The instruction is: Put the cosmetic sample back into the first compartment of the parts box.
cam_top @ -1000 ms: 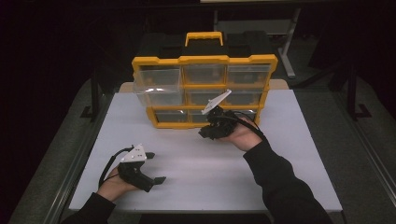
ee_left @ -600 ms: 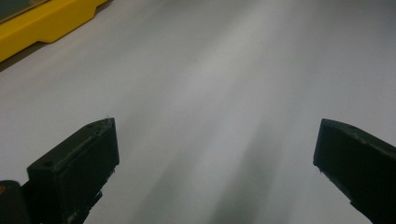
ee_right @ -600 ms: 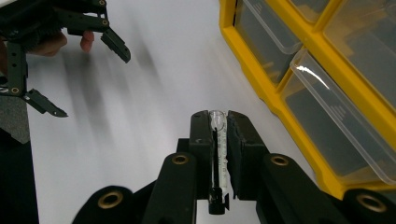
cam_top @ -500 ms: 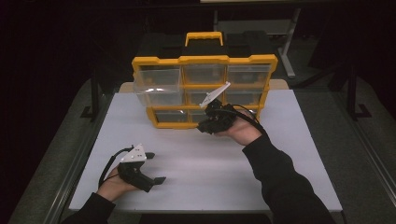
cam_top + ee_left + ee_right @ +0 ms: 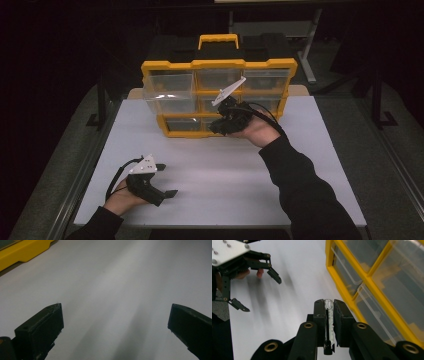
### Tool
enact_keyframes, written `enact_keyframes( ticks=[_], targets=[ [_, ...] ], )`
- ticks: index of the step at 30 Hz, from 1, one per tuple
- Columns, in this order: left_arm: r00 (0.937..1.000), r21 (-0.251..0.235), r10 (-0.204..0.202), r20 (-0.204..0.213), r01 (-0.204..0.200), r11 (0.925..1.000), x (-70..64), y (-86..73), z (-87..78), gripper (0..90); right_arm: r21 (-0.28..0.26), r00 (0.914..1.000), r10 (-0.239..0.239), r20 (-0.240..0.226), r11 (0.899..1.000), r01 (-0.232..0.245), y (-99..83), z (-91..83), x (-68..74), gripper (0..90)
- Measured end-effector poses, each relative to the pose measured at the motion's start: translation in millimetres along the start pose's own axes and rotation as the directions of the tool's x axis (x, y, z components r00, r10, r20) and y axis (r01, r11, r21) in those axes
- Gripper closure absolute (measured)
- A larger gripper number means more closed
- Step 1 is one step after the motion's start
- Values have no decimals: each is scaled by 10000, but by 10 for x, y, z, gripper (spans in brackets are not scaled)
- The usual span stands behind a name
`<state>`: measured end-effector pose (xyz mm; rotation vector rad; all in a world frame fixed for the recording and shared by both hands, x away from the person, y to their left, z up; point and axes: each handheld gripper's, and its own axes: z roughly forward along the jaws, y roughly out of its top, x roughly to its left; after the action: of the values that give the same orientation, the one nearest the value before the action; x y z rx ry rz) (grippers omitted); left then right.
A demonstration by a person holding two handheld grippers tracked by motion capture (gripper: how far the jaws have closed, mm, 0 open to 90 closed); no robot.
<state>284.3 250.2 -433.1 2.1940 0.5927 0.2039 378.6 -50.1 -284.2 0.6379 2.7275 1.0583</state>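
Right hand-held gripper [image 5: 328, 305] is clamped tight on a little clear tube [image 5: 328, 315], right up against the yellow drawer organizer [image 5: 218, 95]. Left hand-held gripper [image 5: 167, 193] sits spread wide, holding nothing, with lots of bare white desk [image 5: 220, 170] ahead.

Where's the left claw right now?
In the high view the left claw sits low at the near-left of the white table, open and empty, well apart from the yellow organizer box further back.

Dim surroundings, perhaps slightly blurred.
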Motion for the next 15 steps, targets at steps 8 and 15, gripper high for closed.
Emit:
enact_keyframes(
  ticks=[8, 15],
  targets=[
    [10000, -11, -56, 8, 56, 10000, 2, 0, -5, 0, -81, 9999, -107, 82, 9999, 108, 158, -108, -5, 796],
    [9999, -43, -158, 7, 158, 9999, 4, 1, -9, 0, -189, 9997, -224, 85, 9996, 225, 268, -190, -15, 796]
  ],
)
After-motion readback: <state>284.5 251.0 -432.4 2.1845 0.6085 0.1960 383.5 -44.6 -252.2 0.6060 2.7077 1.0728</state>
